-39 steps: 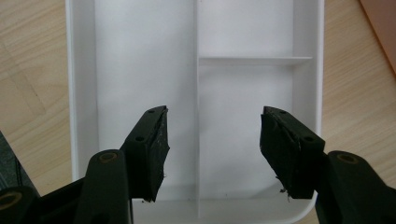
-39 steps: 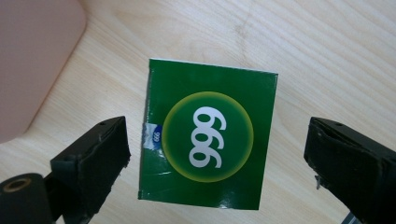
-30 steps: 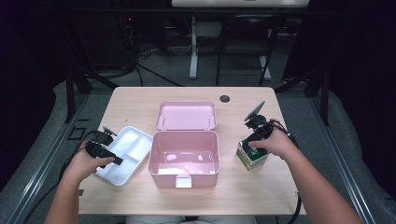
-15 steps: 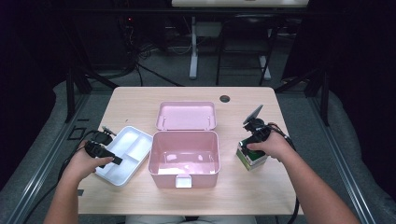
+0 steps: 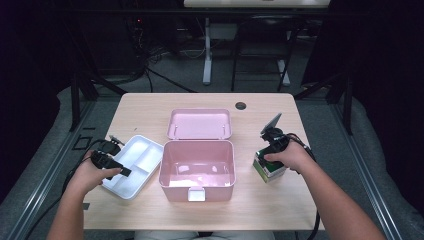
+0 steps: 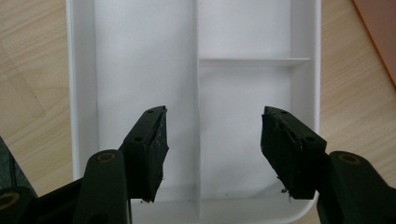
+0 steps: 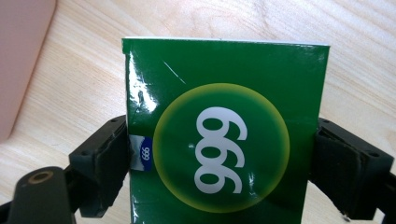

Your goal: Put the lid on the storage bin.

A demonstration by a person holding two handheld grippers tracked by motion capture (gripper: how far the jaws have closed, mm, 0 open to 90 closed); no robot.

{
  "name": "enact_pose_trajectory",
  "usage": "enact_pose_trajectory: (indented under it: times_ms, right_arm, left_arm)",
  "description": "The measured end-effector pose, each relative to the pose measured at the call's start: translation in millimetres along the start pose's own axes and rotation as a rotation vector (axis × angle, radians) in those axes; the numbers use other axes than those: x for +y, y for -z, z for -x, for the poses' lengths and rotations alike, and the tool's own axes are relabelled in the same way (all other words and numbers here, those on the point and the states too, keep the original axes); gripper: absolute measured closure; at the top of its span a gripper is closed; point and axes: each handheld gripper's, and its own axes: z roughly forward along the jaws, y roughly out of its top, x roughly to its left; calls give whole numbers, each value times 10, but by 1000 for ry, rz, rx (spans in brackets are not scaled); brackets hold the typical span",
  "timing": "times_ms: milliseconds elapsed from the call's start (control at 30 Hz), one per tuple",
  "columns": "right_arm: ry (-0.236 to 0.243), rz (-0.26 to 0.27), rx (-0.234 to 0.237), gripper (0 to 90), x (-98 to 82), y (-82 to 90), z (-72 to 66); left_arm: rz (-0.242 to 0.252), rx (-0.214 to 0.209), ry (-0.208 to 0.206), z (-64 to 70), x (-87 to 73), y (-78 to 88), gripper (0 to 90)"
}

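I am closing my right claw [image 7: 219,163] on the green box [image 7: 224,126], which is standing on the tabletop [image 5: 150,107] to the right of the pink case [image 5: 198,162]. The jaws have just been closing and are sitting at the box's two side faces; the left pad looks to be touching, the right one I cannot tell whether it is pressing yet, so I am not counting this as a firm hold. My left claw [image 6: 212,149] is hanging wide over the white tray [image 6: 84,70], straddling its middle divider with nothing between the pads.

What I am worrying about: the box is glossy card, so a light pinch is likely to let it slide or twist as I lift, and a hard one is likely to dent its walls. The pads are gripping low on the printed face, so the box may tip.

Room: the case is lying open, its lid [image 5: 199,123] flat behind it, and its near wall is standing between the box and the inside, so I am needing height to clear the rim. The box is sitting near the tabletop's right edge; a shove outward risks it going off. The tray is touching or almost touching the case's left wall.
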Motion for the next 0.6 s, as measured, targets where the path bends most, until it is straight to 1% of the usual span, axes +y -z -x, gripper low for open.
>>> enact_pose_trajectory:
  times_ms: [67,100,167,233,267,367,467,533,567,600]
  right_arm:
    - [-1,-8,-2,138,4,2,-3]
    - [-2,-2,-2,141,9,-3,-3]
    - [2,-16,-3,145,20,10,-3]
    - [-7,-22,-5,148,22,14,-11]
    - [7,-17,-6,149,24,13,-7]
    - [10,-22,2,151,23,23,-13]
    - [7,-25,13,153,24,50,-24]
    - [10,-23,11,153,27,78,-32]
    - [20,-27,8,154,36,130,-38]
    - [20,-27,8,154,36,130,-38]
  left_arm:
    - [-1,1,-4,-3,0,0,411]
    - [-1,0,-3,-2,-1,-2,411]
    - [-1,0,-3,-2,-1,-4,411]
    - [0,-1,-4,-2,0,-4,411]
    - [2,-2,0,-1,-1,-2,411]
    - [7,-2,7,-4,-6,7,411]
    - [5,-3,0,-9,-4,18,411]
    - [7,-3,0,-6,-5,16,411]
    - [8,-2,0,-4,-4,16,411]
    - [8,-2,-1,-4,-4,15,411]
